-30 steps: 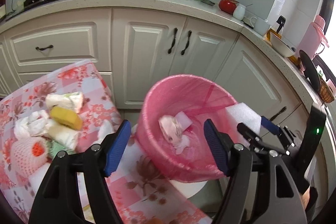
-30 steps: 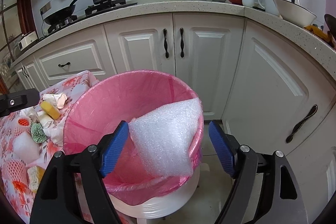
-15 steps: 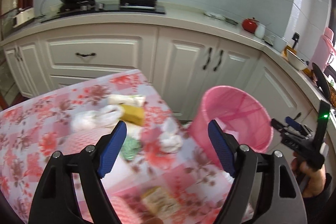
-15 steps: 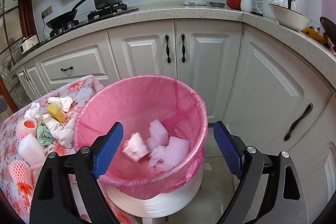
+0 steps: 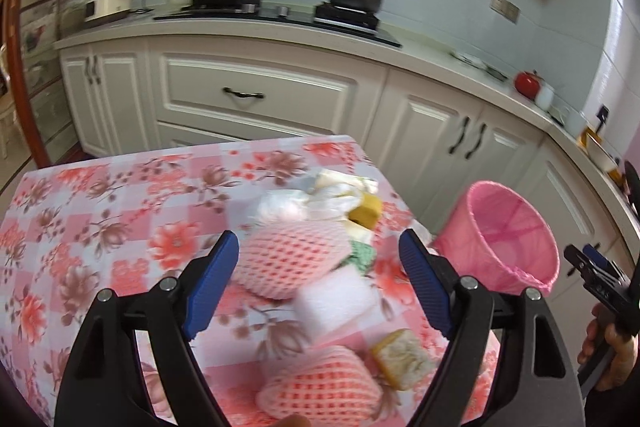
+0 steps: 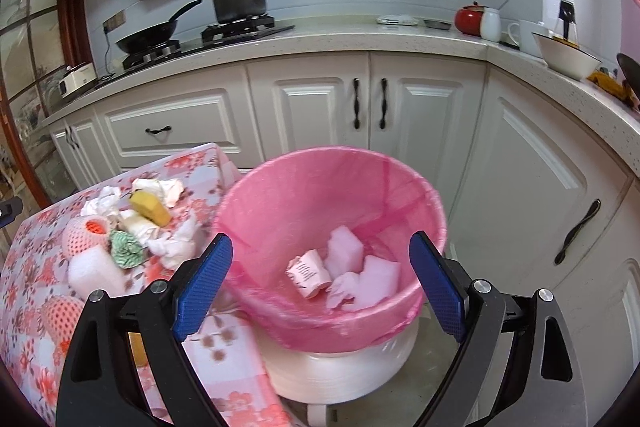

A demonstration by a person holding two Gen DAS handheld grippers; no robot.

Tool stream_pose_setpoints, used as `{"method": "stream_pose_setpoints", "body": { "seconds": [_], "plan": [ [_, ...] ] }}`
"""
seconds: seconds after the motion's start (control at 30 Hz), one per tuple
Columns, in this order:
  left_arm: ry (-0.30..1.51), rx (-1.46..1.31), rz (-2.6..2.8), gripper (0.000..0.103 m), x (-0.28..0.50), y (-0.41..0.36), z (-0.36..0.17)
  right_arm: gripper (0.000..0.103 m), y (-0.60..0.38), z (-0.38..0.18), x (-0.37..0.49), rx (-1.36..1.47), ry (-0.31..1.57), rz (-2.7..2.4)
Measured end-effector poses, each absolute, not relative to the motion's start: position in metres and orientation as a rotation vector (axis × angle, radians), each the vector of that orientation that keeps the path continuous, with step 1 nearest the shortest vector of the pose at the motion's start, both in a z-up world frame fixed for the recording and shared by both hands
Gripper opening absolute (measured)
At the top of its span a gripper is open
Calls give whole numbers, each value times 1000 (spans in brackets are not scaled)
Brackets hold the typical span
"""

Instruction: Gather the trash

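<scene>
Left hand-held gripper [image 5: 318,287], jaws opening, empty, above foam-net trash [image 5: 288,259] on the bench [image 5: 100,203]; right hand-held gripper [image 6: 320,285] open over pink-lined bin [image 6: 280,195].

Left tongs [image 5: 318,281] tilt downward, jaws opening, nothing gripped. Right tongs [image 6: 320,285] tilt downward, jaws wide apart, empty.
</scene>
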State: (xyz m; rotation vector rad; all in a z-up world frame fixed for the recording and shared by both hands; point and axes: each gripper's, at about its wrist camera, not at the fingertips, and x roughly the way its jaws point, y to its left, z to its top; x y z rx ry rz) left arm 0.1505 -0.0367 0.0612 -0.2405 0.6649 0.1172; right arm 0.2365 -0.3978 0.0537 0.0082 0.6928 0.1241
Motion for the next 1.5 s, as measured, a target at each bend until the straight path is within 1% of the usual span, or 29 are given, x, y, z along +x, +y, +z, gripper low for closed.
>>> {"method": "stream_pose_setpoints", "body": {
  "seconds": [0.37,0.73,1.5],
  "plan": [
    [647,-288,173,79,135,-1,60,84,-336,57,227,-39,692,233],
    [655,-320,184,79,129,17,53,84,-285,43,227,-78,737,304],
    [737,-352,142,79,155,20,14,84,-225,23,221,-118,787,404]
  ]
}}
